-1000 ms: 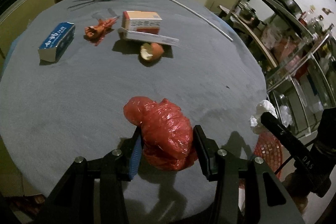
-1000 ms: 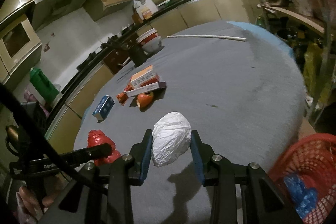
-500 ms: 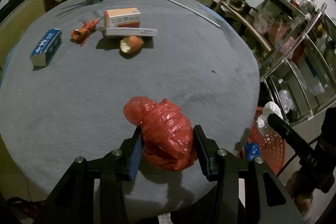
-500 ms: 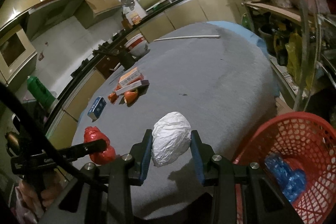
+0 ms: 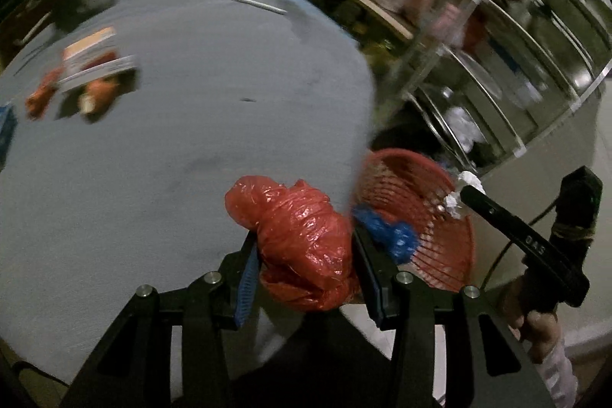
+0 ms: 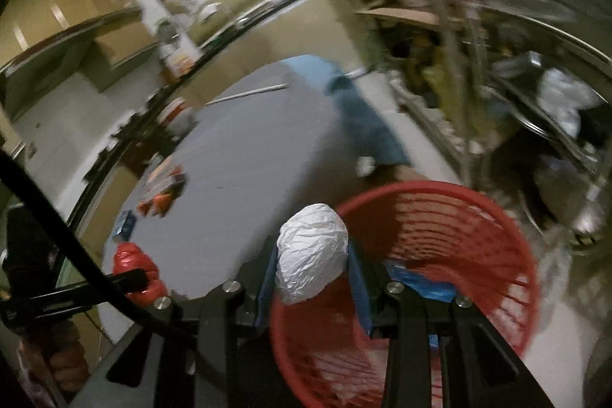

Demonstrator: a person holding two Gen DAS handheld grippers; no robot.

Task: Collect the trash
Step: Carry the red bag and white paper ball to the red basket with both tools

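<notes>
Left gripper (image 5: 304, 262) clamps red bag (image 5: 298, 239) — beside red basket (image 5: 432, 209).

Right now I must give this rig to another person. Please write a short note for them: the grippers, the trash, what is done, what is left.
Left gripper: shut on the red bag, at the table edge beside the red basket.
Right gripper: shut on the white wad, over the basket's near rim.
Done: blue trash lies in the basket.
Left: release both pieces into the basket, then fetch the boxes and scraps on the table's far side.

red bag (image 5: 302, 239), white wad (image 6: 311, 251), red basket (image 6: 478, 217)
</notes>
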